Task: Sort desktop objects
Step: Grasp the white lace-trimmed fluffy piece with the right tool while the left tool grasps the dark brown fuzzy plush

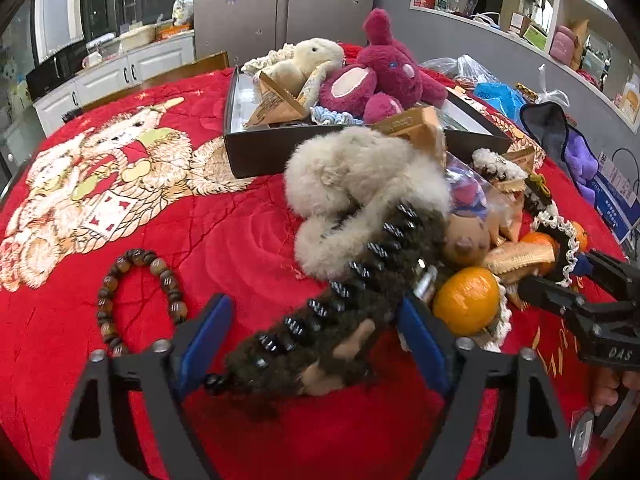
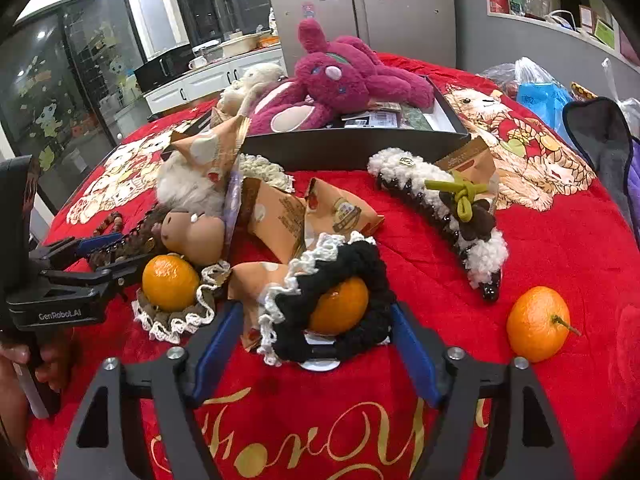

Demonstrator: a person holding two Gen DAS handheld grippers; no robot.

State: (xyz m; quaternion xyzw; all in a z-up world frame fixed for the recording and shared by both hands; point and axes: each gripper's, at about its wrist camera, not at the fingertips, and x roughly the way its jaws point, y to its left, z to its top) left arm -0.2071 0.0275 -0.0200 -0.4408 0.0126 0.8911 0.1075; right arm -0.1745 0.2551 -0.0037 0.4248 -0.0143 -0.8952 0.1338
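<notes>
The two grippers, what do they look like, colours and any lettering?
Both are matte black frames with silver screw heads and blue pads on the fingers. The left gripper carries white "GenRobot.AI" lettering on its side; the right gripper shows "DAS". No cables or sleeves are visible.

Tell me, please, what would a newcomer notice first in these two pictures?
First, the magenta plush rabbit lying across the dark box at the back of the red blanket. Next, the bright oranges: one alone at the right, one inside a black scrunchie between the fingers of the right hand-held gripper. The left hand-held gripper straddles a dark furry hair clip.
</notes>
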